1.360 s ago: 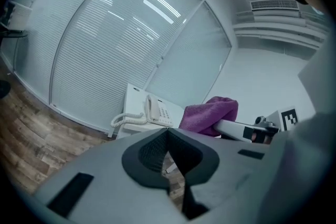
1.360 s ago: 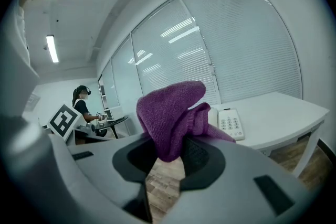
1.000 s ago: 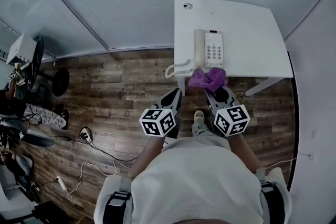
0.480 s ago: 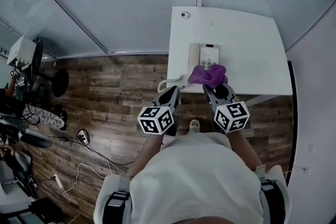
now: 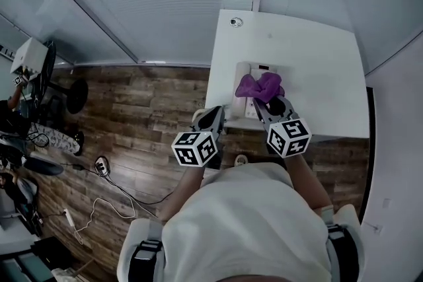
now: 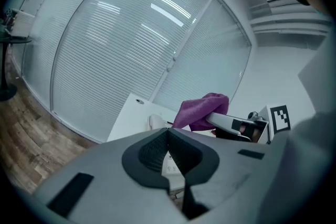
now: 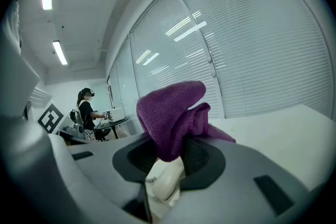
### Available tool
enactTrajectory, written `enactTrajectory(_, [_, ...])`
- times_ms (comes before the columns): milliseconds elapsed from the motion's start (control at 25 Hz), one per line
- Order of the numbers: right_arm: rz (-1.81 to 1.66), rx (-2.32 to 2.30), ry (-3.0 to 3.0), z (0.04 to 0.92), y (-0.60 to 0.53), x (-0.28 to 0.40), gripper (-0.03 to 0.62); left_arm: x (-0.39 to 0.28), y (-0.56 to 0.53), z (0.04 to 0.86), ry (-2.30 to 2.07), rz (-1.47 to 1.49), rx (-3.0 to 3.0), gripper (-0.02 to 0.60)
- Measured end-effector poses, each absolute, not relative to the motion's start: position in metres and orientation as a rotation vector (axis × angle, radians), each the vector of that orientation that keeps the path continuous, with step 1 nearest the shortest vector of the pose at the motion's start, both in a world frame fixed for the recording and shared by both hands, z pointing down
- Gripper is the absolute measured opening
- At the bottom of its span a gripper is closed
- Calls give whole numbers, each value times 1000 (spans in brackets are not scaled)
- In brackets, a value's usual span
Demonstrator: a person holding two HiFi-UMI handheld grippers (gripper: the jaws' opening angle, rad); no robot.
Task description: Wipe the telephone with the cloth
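Both grippers are now reaching farther toward the white table than a second ago, and the purple cloth, then short of the table's near edge, is now hanging over the telephone. From the head view, the right gripper is pinching the cloth at its tip, with the cloth covering the middle of the telephone at the gripper's 12 o'clock; whether it is touching cannot be told. The left gripper is hovering at the right one's 9 o'clock, by the table's near left corner and over the wooden floor. From the left gripper view, its jaws are sitting pressed together with nothing between them, and the telephone is lying on the table just beyond them, with the cloth at 1 o'clock. From the right gripper view, its jaws are clamping a fold of the cloth, which is bunching upward, while the pale handset is showing below at 6 o'clock.
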State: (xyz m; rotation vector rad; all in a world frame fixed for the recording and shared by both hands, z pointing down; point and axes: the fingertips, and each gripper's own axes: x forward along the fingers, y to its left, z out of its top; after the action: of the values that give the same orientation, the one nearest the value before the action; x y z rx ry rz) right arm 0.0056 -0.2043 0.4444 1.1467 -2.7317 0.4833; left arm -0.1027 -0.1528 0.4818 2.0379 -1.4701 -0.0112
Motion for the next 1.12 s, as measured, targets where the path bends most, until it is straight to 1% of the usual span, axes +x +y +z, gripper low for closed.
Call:
enactTrajectory(360, [465, 1101, -2737, 461, -261, 7, 117, -92, -174, 500, -1501, 12, 1980, 20])
enactTrajectory(800, [433, 1076, -2700, 476, -308, -17, 117, -93, -175, 507, -1509, 42, 1939, 20])
enactTrajectory(1120, [425, 1070, -2603, 504, -331, -32, 117, -87, -192, 510, -1413, 89, 1990, 20])
